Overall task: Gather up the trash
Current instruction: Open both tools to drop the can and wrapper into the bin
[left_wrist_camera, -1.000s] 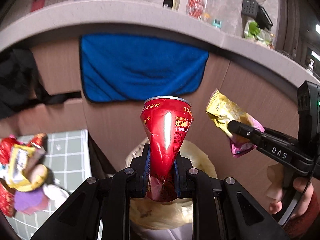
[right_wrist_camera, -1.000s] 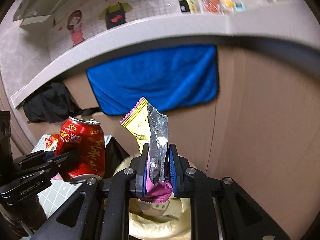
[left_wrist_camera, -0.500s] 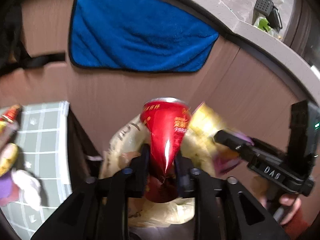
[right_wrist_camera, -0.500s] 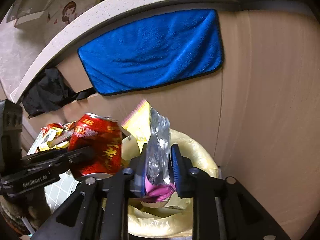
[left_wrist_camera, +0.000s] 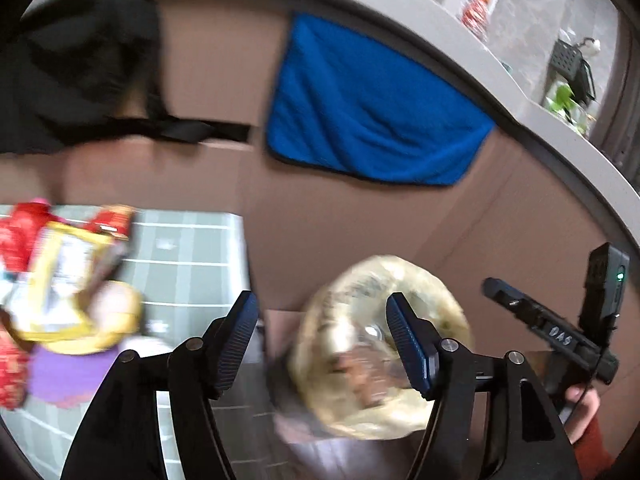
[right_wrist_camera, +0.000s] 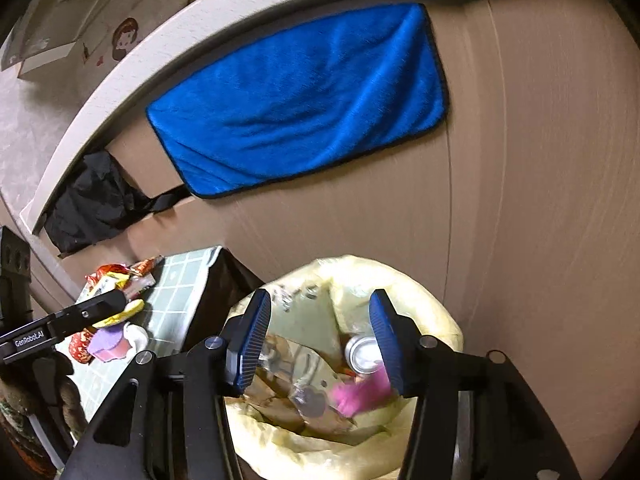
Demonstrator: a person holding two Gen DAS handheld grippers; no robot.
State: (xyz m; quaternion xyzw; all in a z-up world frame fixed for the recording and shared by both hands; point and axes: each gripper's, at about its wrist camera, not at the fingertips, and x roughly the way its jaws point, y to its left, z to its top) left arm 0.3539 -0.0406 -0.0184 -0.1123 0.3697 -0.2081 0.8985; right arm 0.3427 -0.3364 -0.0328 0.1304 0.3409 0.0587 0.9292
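My right gripper (right_wrist_camera: 320, 308) hangs over the bin lined with a yellow bag (right_wrist_camera: 432, 304); its jaws are opening and nothing is between them. In the bin lie the red can (right_wrist_camera: 362, 354), top up, and the pink and yellow wrapper (right_wrist_camera: 360, 394). My left gripper (left_wrist_camera: 320, 312) is also opening and holds nothing. It sits at the left edge of the blurred bin (left_wrist_camera: 400, 268). A pile of wrappers (left_wrist_camera: 60, 280) lies on the green checked table (left_wrist_camera: 192, 248) to its left. The same pile (right_wrist_camera: 116, 280) shows in the right wrist view.
A blue towel (right_wrist_camera: 300, 100) hangs on the brown cabinet front behind the bin. Black cloth (left_wrist_camera: 80, 64) hangs at the upper left under the counter edge. The right gripper (left_wrist_camera: 496, 286) and a hand show at the right. The left gripper (right_wrist_camera: 112, 302) reaches in over the table.
Both grippers have opened. The can and the wrapper have left the jaws and now lie in the bin. The left gripper has swung left, bringing the table pile into view.
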